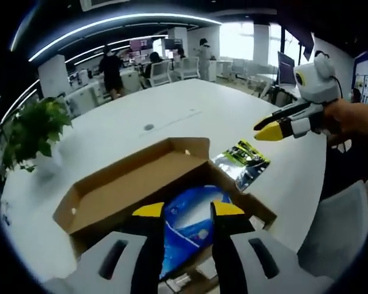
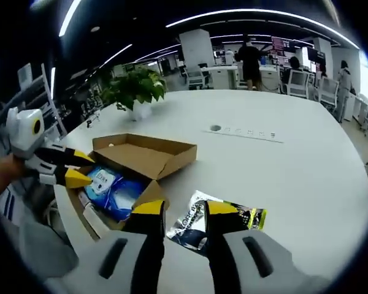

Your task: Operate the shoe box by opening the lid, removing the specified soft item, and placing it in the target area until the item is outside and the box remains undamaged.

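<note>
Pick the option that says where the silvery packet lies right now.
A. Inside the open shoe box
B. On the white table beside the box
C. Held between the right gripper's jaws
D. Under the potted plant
B: in the right gripper view the silvery packet lies flat on the white table beside the open shoe box, while the blue soft item sits inside the box.

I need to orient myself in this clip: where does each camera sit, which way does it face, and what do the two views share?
Left gripper view: rides the left gripper, looking down into the open shoe box at a blue packet; its own jaws show, open.
Right gripper view: rides the right gripper, over a silver packet on the white table; its own jaws show, open.
Shared: box, both packets, table, potted plant; each shows the other gripper.
</note>
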`<state>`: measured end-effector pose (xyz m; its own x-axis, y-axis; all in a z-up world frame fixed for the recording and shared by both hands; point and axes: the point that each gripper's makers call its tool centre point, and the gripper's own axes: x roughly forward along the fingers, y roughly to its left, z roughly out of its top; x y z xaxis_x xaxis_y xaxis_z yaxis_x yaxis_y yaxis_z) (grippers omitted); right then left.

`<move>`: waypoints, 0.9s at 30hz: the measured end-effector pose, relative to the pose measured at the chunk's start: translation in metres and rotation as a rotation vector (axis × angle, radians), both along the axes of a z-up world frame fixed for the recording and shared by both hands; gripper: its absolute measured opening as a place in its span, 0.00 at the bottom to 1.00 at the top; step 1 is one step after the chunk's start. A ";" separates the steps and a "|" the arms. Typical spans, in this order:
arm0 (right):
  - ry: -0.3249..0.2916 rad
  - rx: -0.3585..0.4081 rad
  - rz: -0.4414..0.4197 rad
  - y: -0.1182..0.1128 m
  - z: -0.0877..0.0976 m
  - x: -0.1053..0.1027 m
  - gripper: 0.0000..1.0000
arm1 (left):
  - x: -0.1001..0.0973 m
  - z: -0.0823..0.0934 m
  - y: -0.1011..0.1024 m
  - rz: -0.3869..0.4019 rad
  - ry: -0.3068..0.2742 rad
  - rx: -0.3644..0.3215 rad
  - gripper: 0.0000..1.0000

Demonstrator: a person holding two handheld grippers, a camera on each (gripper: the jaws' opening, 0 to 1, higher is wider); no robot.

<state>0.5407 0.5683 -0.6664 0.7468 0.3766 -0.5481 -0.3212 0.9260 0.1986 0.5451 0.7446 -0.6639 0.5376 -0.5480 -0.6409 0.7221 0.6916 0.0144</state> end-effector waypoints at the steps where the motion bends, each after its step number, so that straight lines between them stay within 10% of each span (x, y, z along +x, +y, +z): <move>1: 0.000 -0.001 0.005 0.003 0.000 0.000 0.23 | 0.001 0.000 0.004 0.011 -0.001 -0.003 0.28; 27: 0.018 0.038 0.181 0.101 -0.005 -0.005 0.25 | -0.006 -0.014 0.114 0.213 0.014 0.036 0.29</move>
<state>0.5359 0.6695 -0.6712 0.6548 0.5246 -0.5440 -0.4782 0.8450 0.2393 0.5390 0.8584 -0.6783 0.6298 -0.3996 -0.6661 0.5597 0.8280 0.0325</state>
